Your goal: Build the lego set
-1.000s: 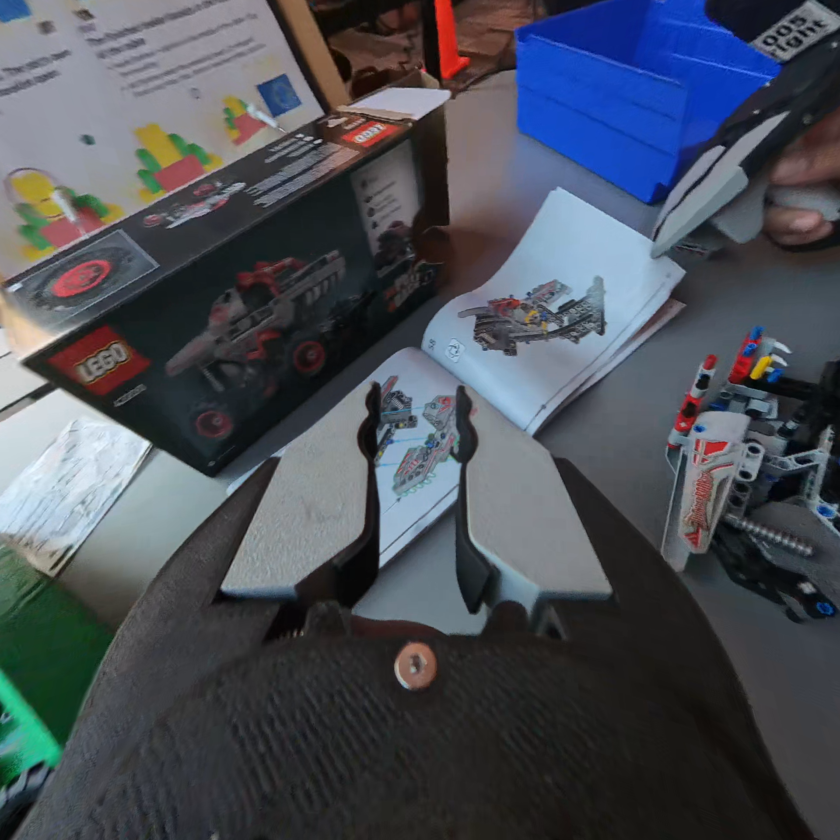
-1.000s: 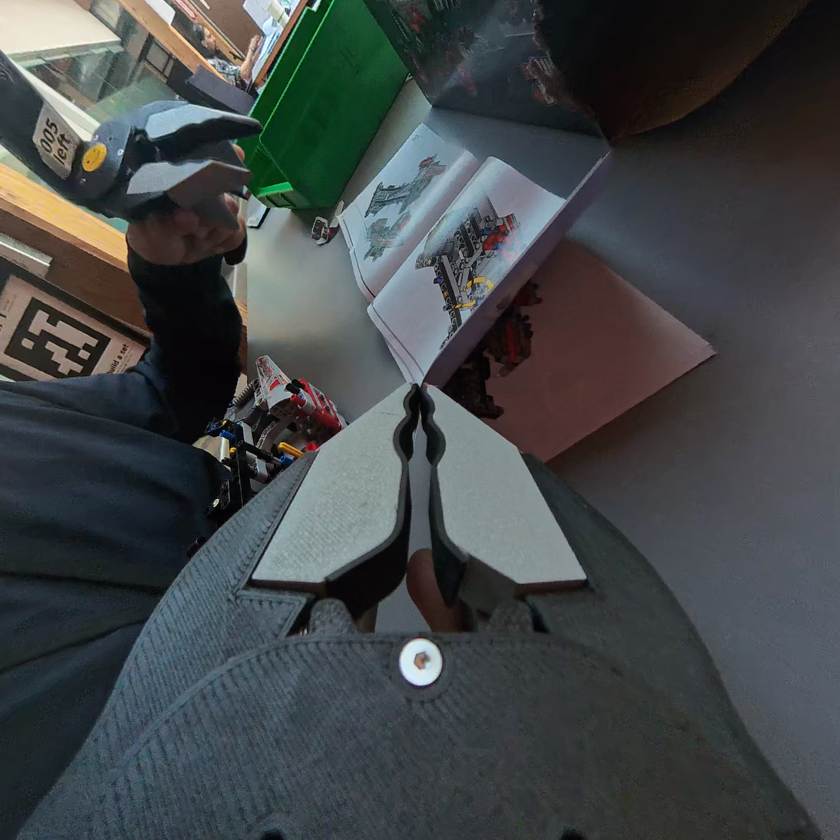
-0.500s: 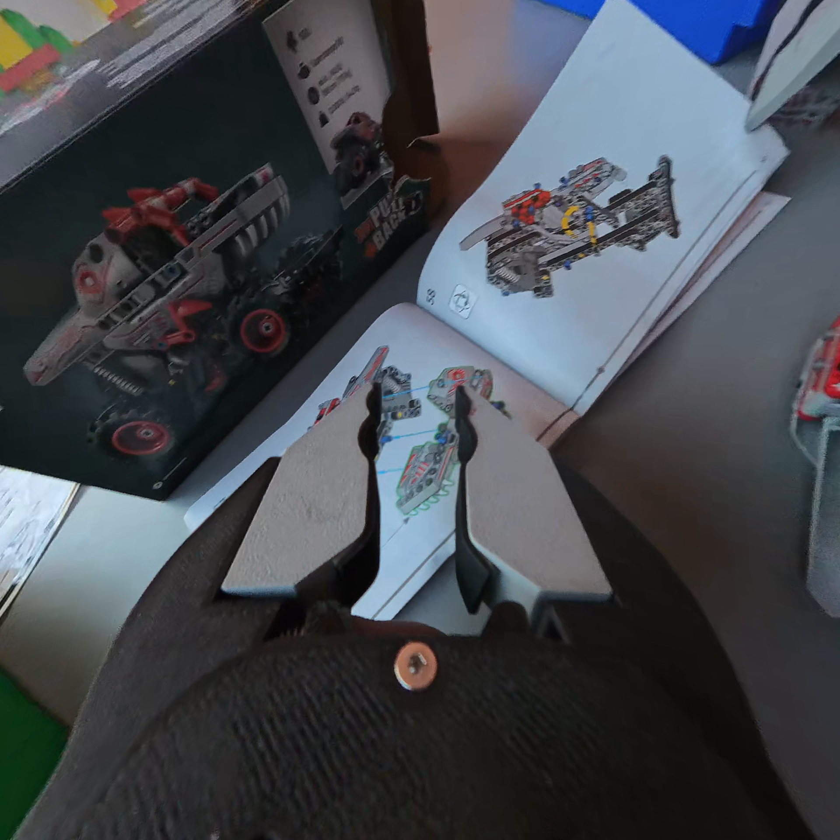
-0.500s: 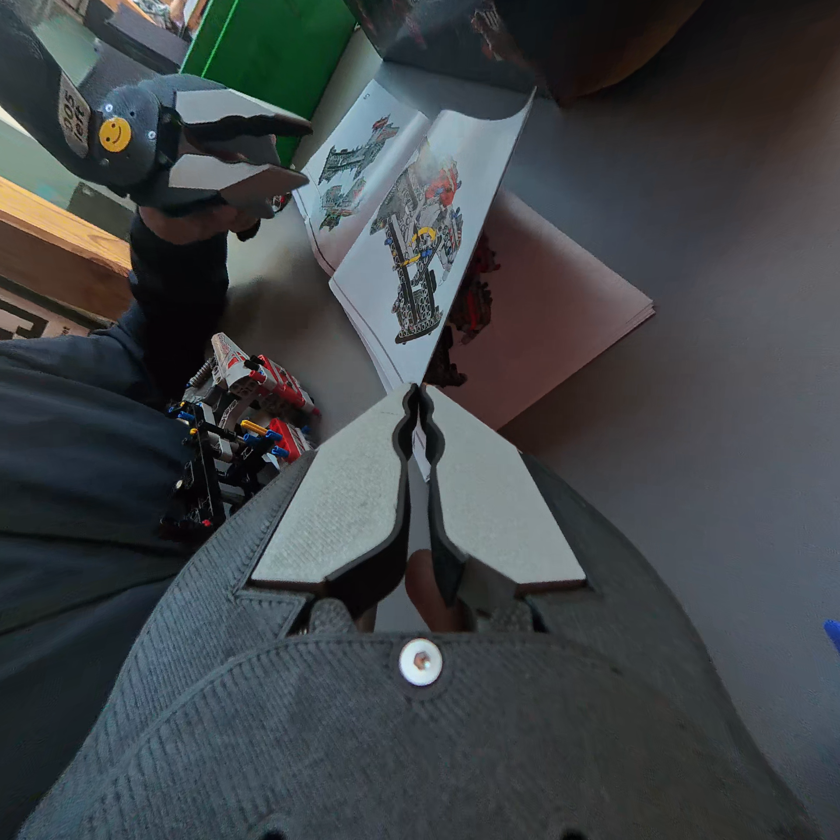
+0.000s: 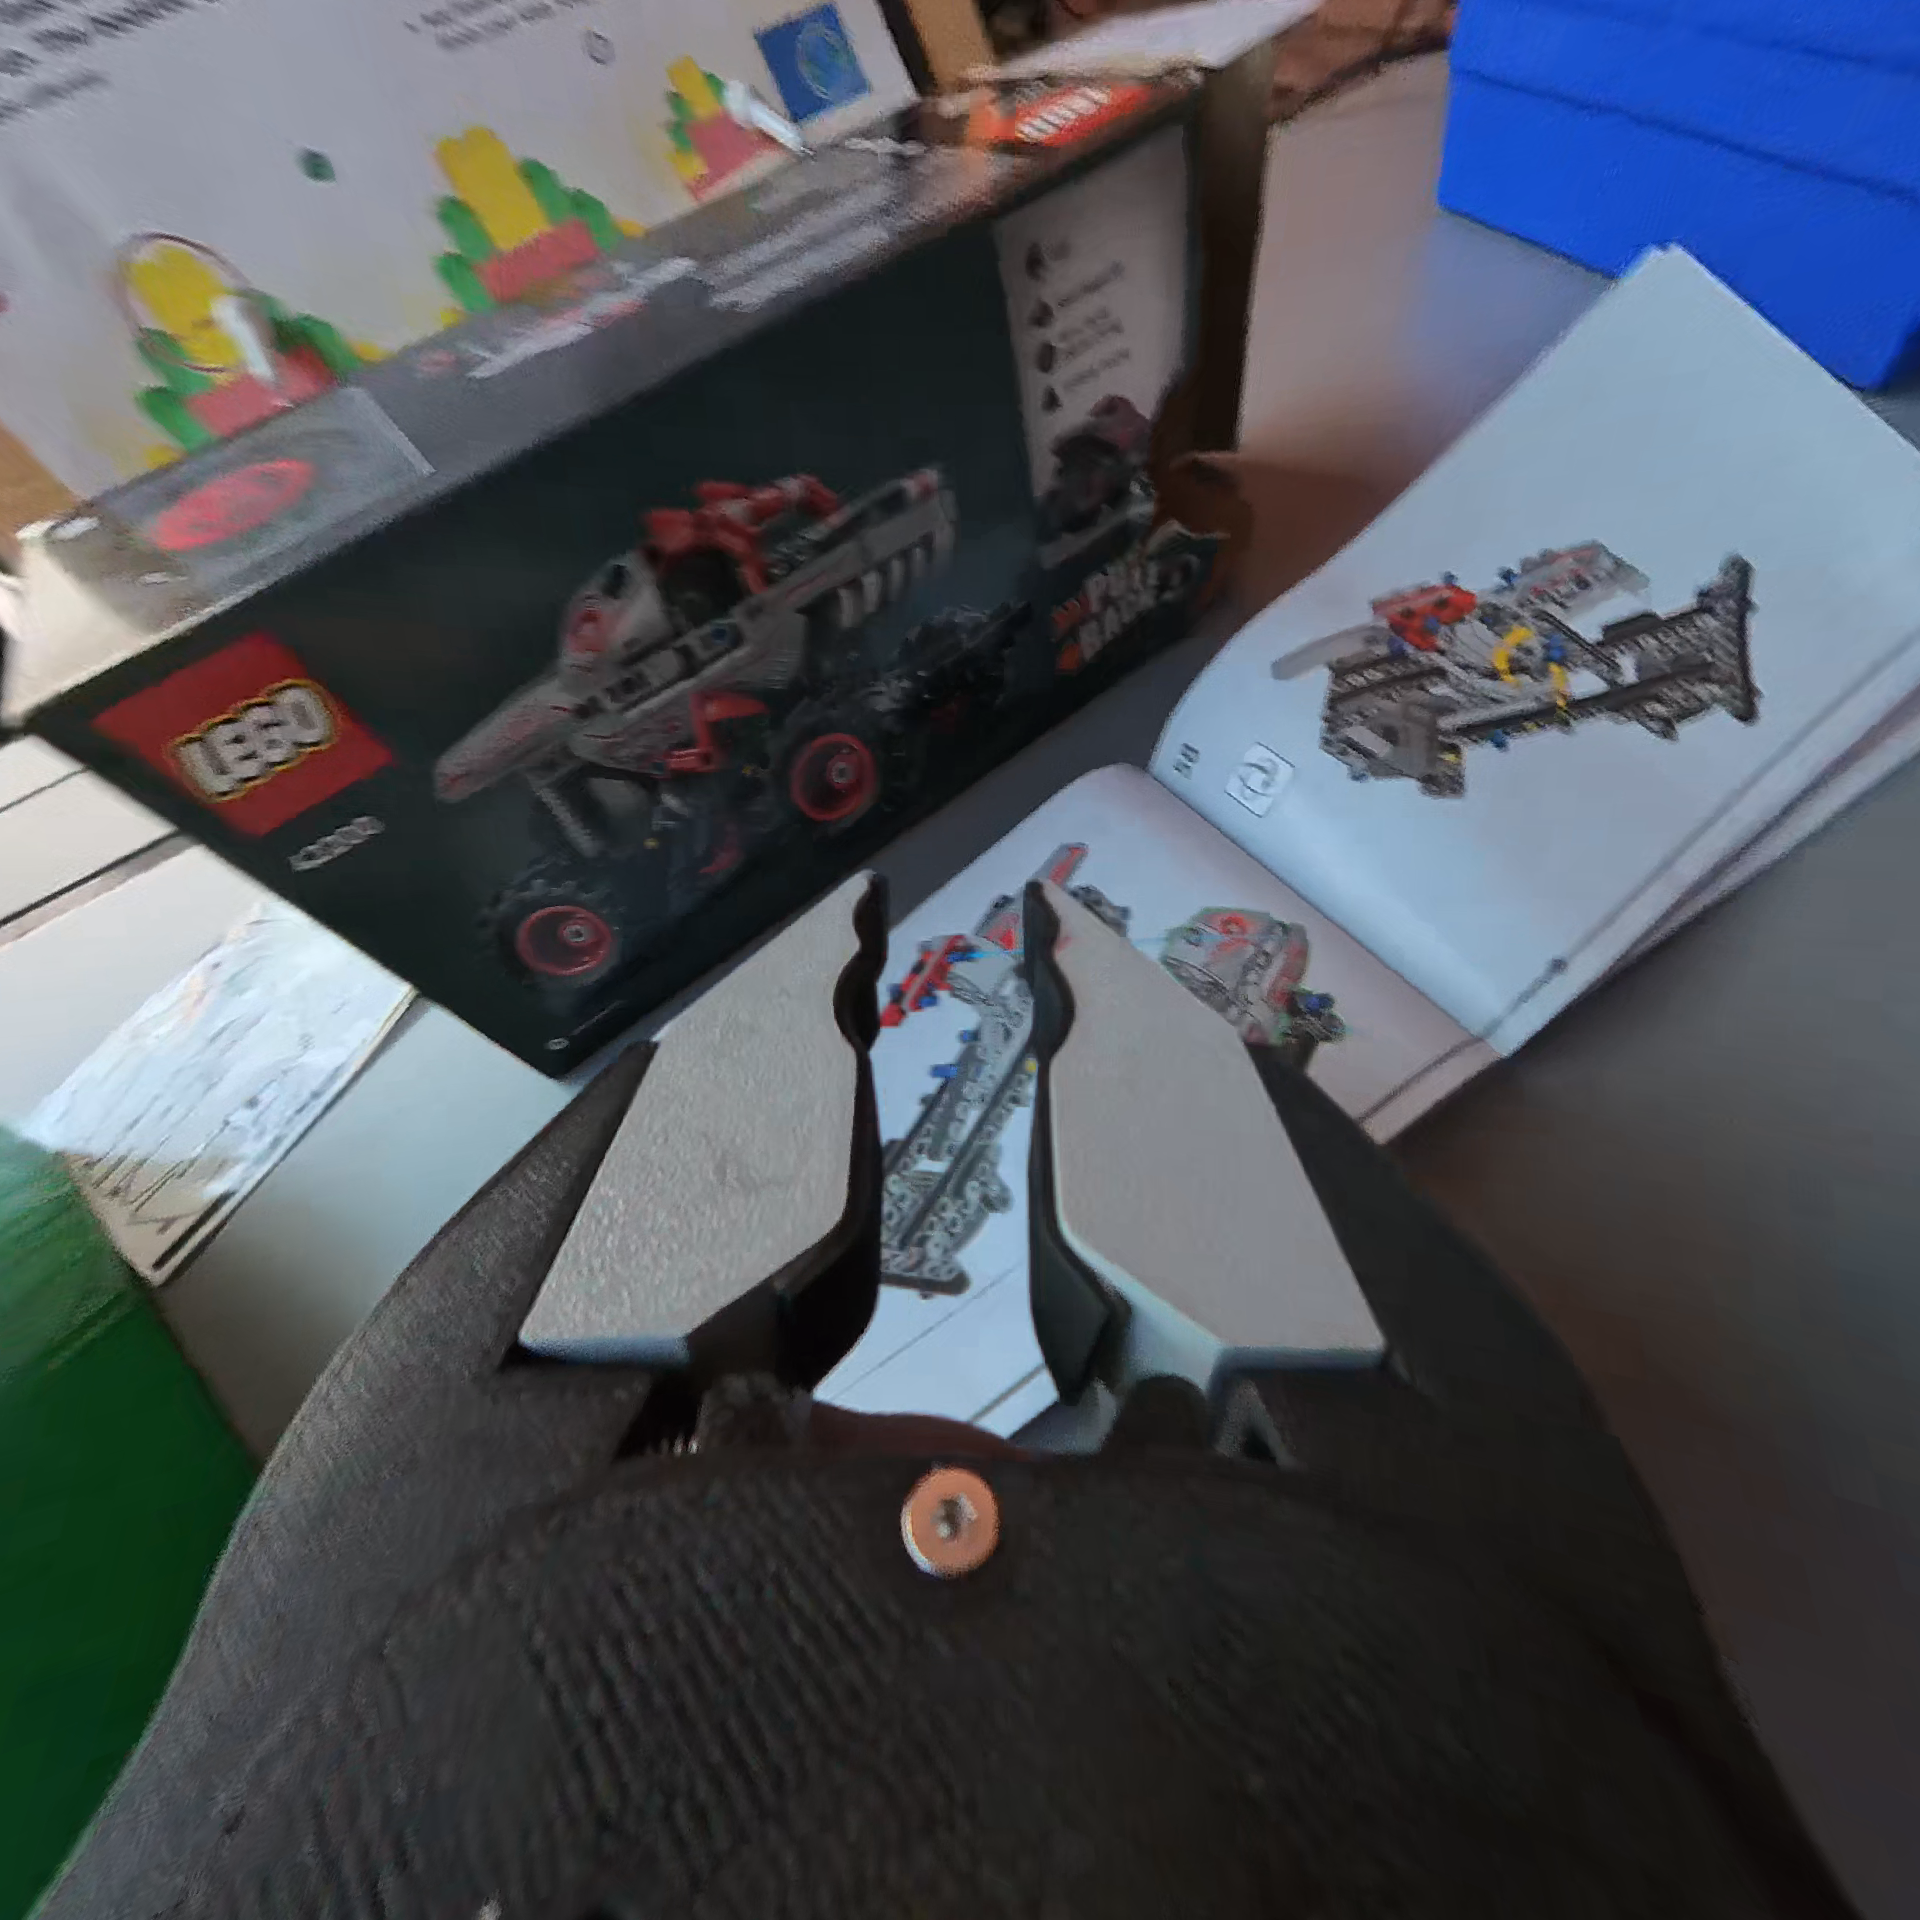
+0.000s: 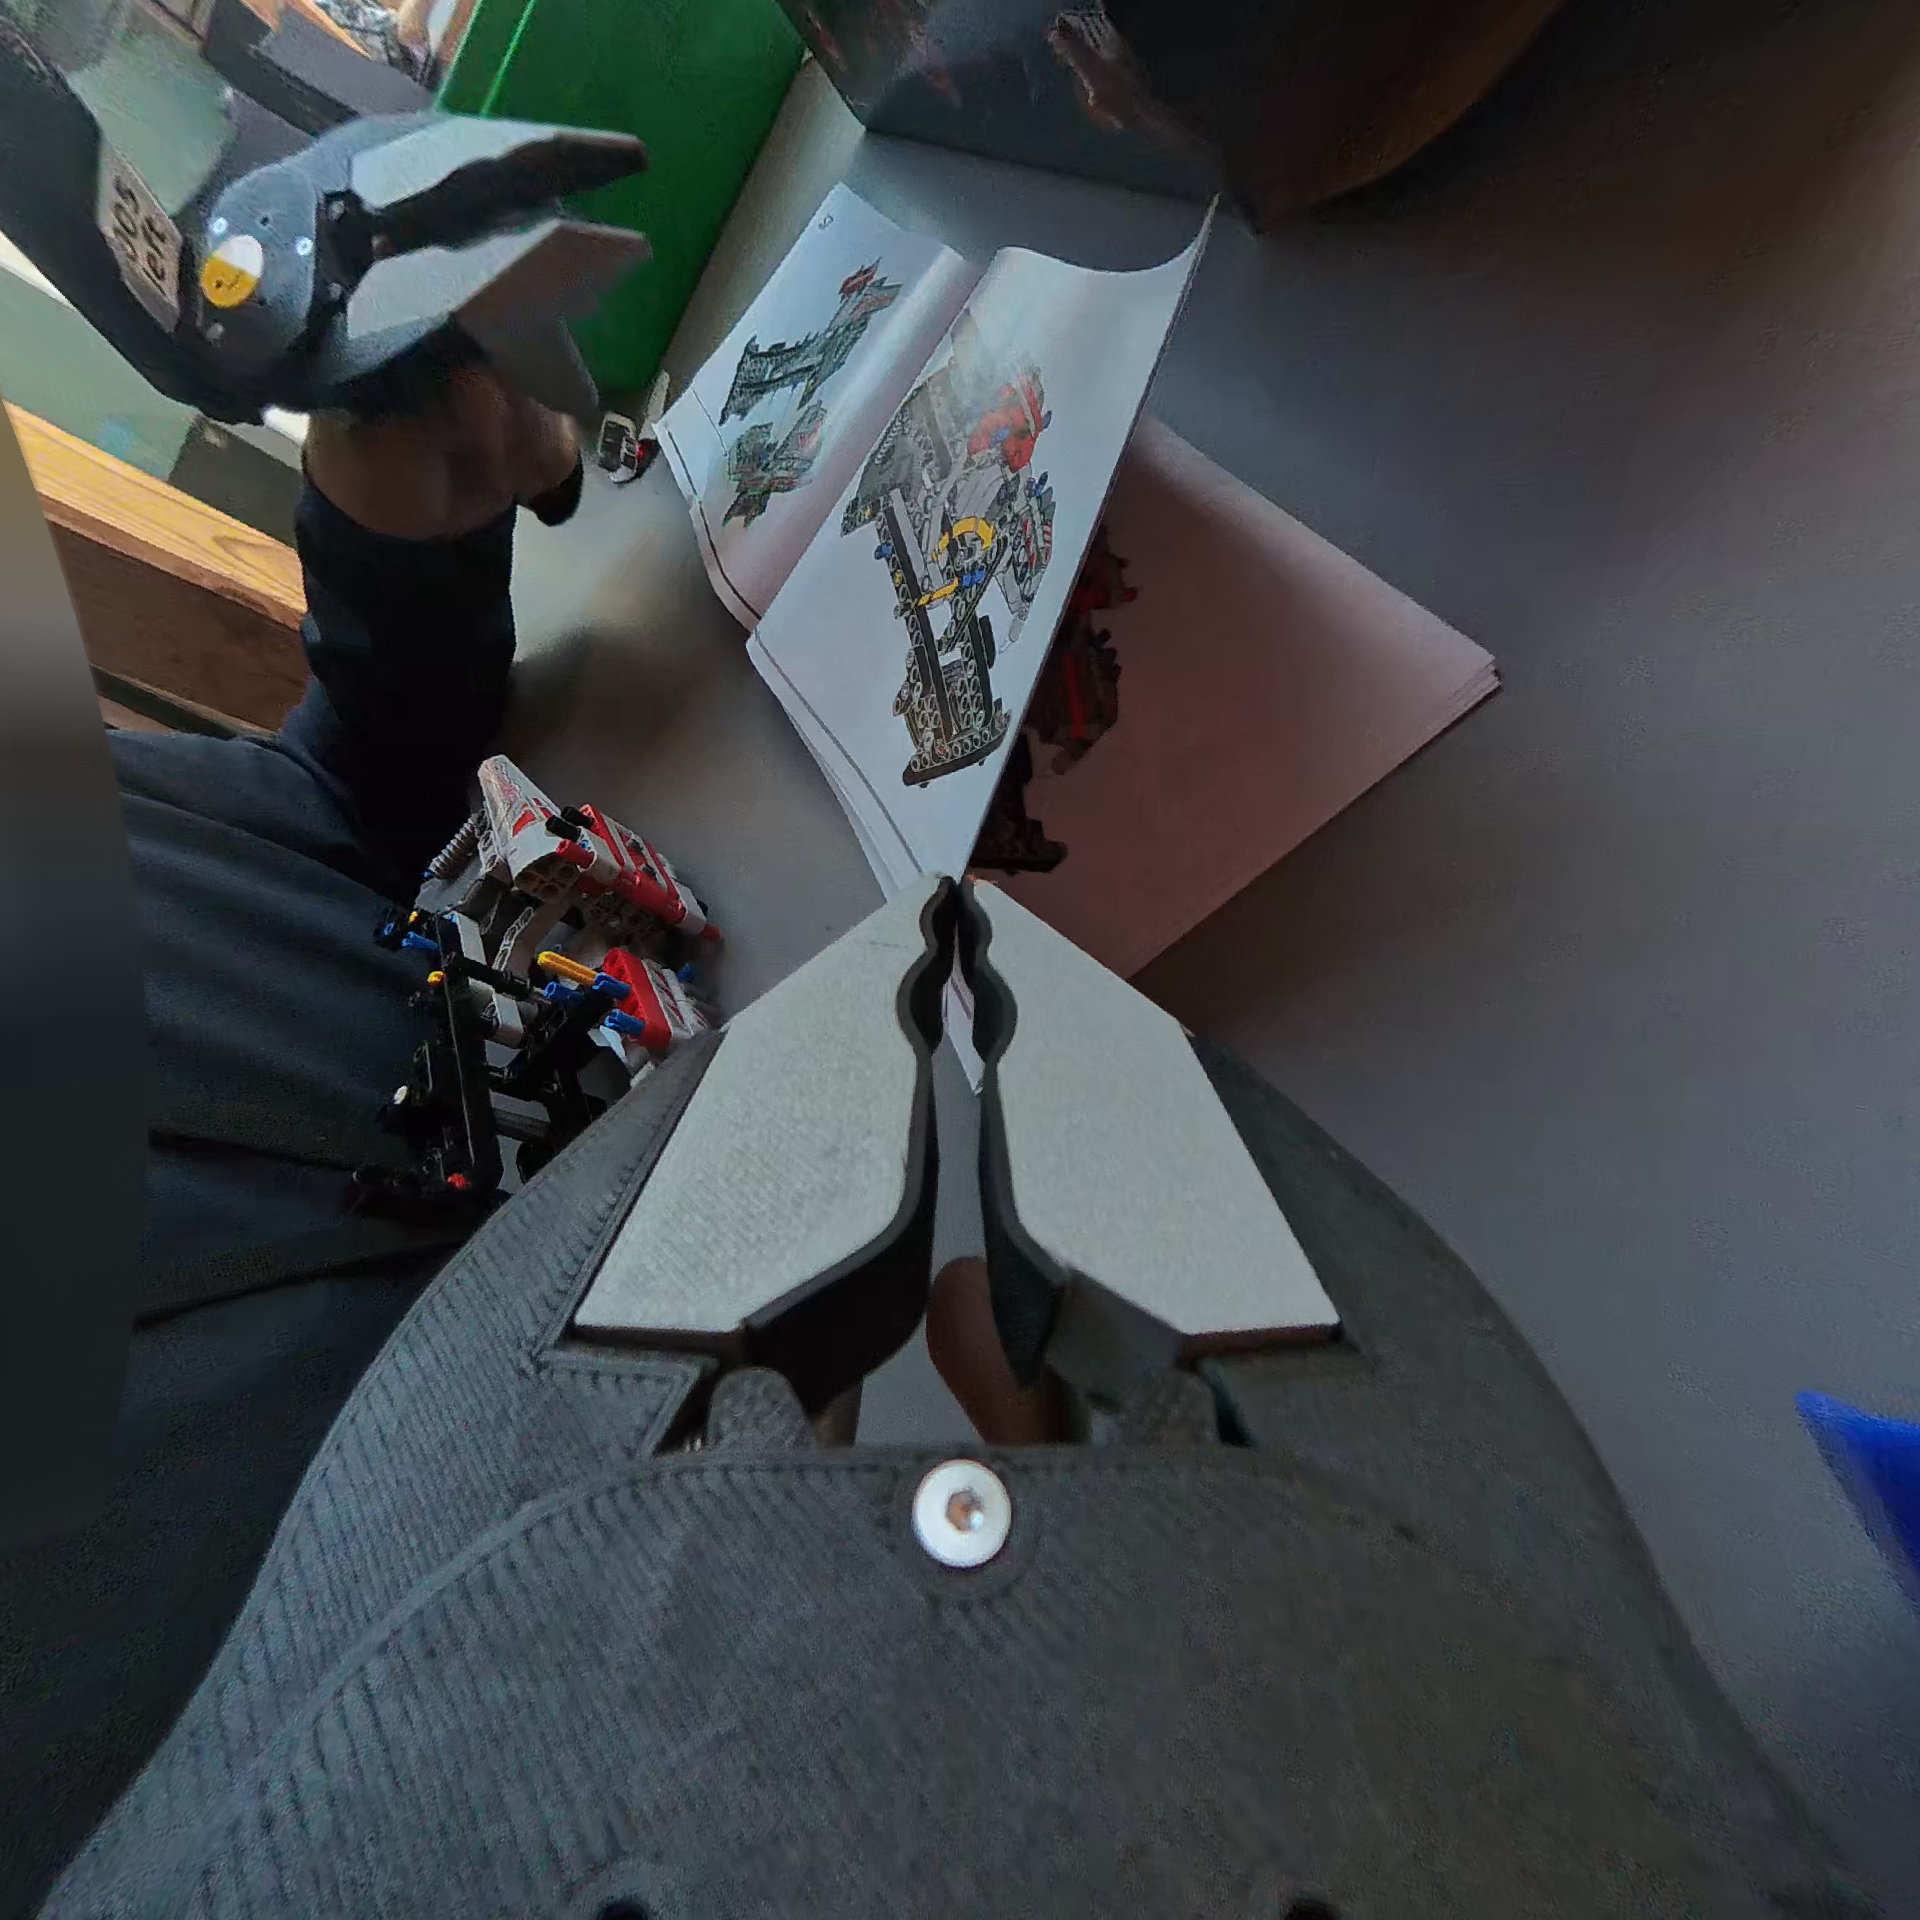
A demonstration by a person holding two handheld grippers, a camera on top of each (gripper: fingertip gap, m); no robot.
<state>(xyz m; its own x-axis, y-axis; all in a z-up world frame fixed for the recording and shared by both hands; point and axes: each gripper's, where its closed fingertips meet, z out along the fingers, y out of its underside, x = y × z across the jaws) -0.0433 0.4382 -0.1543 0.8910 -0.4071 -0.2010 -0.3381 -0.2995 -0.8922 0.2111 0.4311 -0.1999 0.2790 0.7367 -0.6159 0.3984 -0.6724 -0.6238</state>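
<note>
The open instruction booklet (image 5: 1558, 727) lies on the grey table in front of the black Lego box (image 5: 623, 623). My right gripper (image 6: 954, 894) is shut on the lower corner of the booklet's right page (image 6: 966, 582) and holds that page lifted and curled up. My left gripper (image 5: 951, 904) is open and empty, hovering above the booklet's left page; it also shows in the right wrist view (image 6: 639, 203). The partly built red, white and black Lego truck (image 6: 551, 956) sits on the table left of my right gripper.
A green bin (image 6: 623, 104) stands left of the box, a blue bin (image 5: 1714, 125) at the back right. A loose printed sheet (image 5: 208, 1060) lies left of the box. A small loose Lego piece (image 6: 629, 447) lies by the booklet's left edge. A person's dark sleeve (image 6: 405, 644) is close. There is about 25 cm between the tips of the two grippers.
My right gripper has raised the pinched page higher, so it stands steeper. My left gripper has moved in over the booklet's left page, still open.
</note>
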